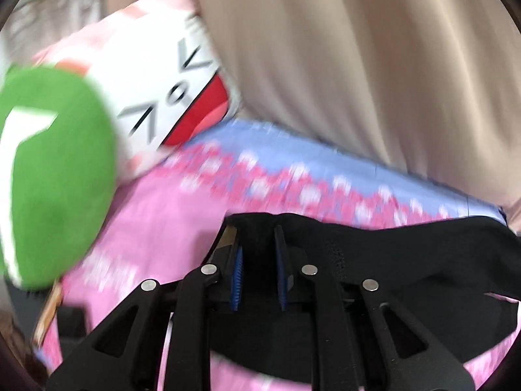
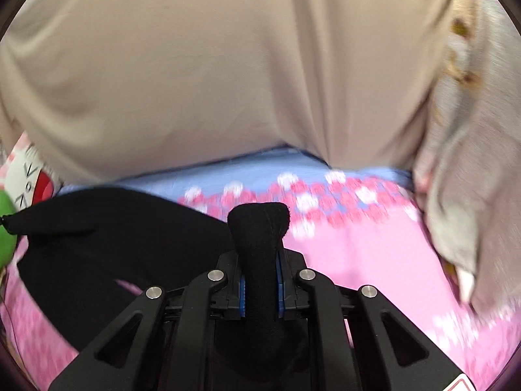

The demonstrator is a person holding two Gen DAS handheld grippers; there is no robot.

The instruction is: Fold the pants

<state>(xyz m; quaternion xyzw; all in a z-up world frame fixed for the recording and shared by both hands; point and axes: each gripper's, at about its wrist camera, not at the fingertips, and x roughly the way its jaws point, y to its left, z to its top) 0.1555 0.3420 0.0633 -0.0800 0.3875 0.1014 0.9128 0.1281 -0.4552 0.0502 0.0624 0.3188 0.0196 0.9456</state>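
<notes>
- My left gripper [image 1: 259, 260] is clamped on the black pants [image 1: 407, 244]: a bunched fold of the fabric sits pinched between the two blue-padded fingers [image 1: 237, 270] and pokes out just past their tips.
- From that pinch the dark cloth stretches away to the right of my left fingers as a taut band, lifted off the bedding underneath it.
- My right gripper [image 2: 260, 260] is clenched on the same pants [image 2: 107, 238]; a rounded black hem or cuff stands up between its fingers [image 2: 279, 280] and sticks out beyond them.
- On the right wrist view the rest of the garment spreads off to the left of the fingers, draped over the sheet.
- Below and ahead of both pairs of fingers lies a pink sheet [image 2: 374, 260] with a band of pink and white flowers running into a pale blue strip [image 1: 293, 143].
- Beyond the blue strip, filling the far side of both views, hangs a beige cloth [image 2: 211, 75] with long soft creases.
- To the left of my left fingers I see a green plush shape [image 1: 62, 169], very blurred, touching a white cushion [image 1: 153, 91] with a drawn face and red mouth.
- To the right of my right fingers hangs a pale grey patterned fabric [image 2: 472, 179], its lower edge reaching the pink sheet.
</notes>
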